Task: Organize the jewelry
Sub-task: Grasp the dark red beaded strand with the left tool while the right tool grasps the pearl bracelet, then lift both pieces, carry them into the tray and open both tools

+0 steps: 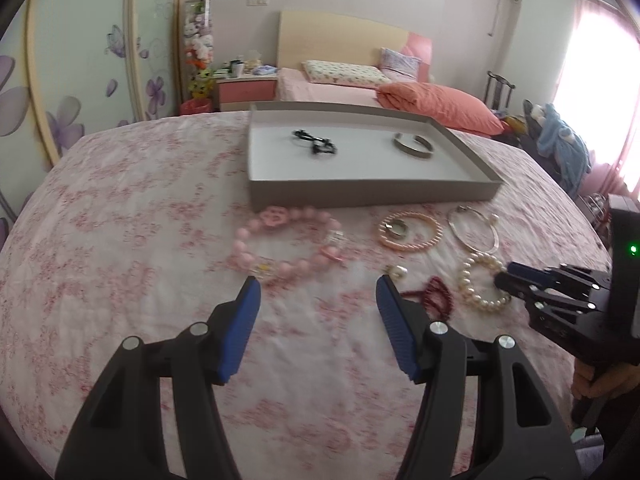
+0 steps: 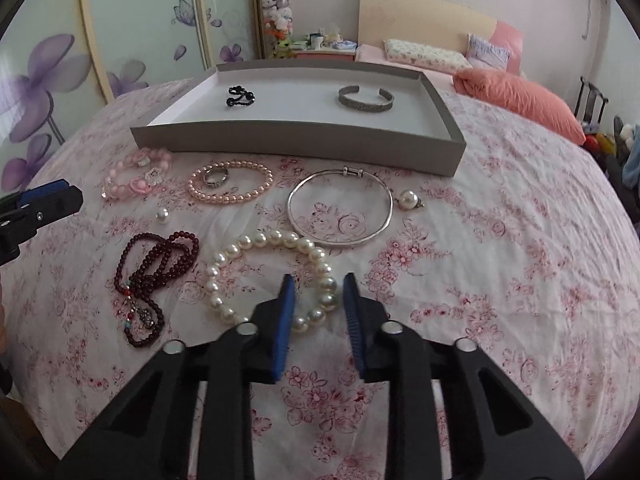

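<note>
White pearl bracelet [image 2: 276,276] flat on the floral-clothed bench [image 2: 500,280], near arc sitting between the blue pads of the right claw [image 2: 318,300], parted and not yet clenched. Likely to pinch one round bead and let it squirt aside, or snag cloth if too low. Dark red bead strand [image 2: 156,280] just left, silver bangle [image 2: 340,212] beyond (both near enough to drag). Gray tray [image 2: 300,140] behind. Left claw [image 1: 316,304] released, holding nothing, near pink bead bracelet [image 1: 288,248]

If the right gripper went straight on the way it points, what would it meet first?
Probably the white pearl bracelet: the right gripper has its jaws open either side of the bracelet's near-right beads, apparently just above them. Height is hard to judge.
</note>
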A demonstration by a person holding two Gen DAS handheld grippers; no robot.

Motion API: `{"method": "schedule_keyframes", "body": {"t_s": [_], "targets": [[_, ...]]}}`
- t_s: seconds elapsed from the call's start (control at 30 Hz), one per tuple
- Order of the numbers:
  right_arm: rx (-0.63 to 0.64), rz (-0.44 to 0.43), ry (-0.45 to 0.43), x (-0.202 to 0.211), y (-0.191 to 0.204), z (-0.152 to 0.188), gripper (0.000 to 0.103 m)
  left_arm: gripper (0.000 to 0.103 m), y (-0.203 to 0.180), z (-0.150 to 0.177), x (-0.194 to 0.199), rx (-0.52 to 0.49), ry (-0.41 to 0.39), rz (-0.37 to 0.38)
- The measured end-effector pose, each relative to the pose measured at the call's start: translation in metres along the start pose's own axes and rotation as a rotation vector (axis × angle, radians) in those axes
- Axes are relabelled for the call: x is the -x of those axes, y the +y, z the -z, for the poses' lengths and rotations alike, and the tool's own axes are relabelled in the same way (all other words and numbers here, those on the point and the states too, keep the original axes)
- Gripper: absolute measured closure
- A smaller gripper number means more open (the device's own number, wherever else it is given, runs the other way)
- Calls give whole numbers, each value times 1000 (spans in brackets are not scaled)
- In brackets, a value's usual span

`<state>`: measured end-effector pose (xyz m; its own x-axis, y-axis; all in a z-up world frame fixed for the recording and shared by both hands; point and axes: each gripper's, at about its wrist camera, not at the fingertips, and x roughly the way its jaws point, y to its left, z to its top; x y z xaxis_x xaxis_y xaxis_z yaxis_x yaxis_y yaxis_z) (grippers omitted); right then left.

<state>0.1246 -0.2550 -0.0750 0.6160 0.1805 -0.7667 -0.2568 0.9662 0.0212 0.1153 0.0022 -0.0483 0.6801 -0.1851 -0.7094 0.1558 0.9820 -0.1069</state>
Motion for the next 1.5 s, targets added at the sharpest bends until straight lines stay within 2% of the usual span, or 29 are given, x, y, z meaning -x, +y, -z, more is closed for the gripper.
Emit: {"method": "schedule_keyframes", "body": {"t_s": [0.23, 0.37, 0.5, 0.67, 0.77, 0.8, 0.87, 0.93, 1.03, 1.5], "targets": [[-112, 159, -6, 9, -32, 11, 92, 39, -29, 7, -13, -47, 51, 58], [-143, 161, -7, 14, -43, 18, 92, 38, -48, 12, -24, -72, 91, 85], [-142, 155, -7, 14, -43, 18, 92, 32, -68, 11, -35, -98, 118, 84], [-147, 142, -8, 14, -45, 17, 92, 32, -86, 14, -50, -124, 154, 39], [-148, 136, -8, 14, -45, 17, 92, 32, -93, 15, -60, -153, 155, -36], [-148, 135, -8, 14, -45, 17, 92, 35, -93, 15, -61, -152, 149, -38], [-146, 133, -8, 14, -45, 18, 92, 47, -89, 14, -59, -142, 138, -46], [-143, 132, -8, 14, -44, 17, 92, 70, -86, 13, -58, -138, 131, -46], [-137, 128, -8, 14, -43, 18, 92, 89, -77, 12, -56, -125, 124, -48], [-122, 70, -9, 11, -34, 15, 92, 90, -19, 26, -26, -35, 125, -112]]}}
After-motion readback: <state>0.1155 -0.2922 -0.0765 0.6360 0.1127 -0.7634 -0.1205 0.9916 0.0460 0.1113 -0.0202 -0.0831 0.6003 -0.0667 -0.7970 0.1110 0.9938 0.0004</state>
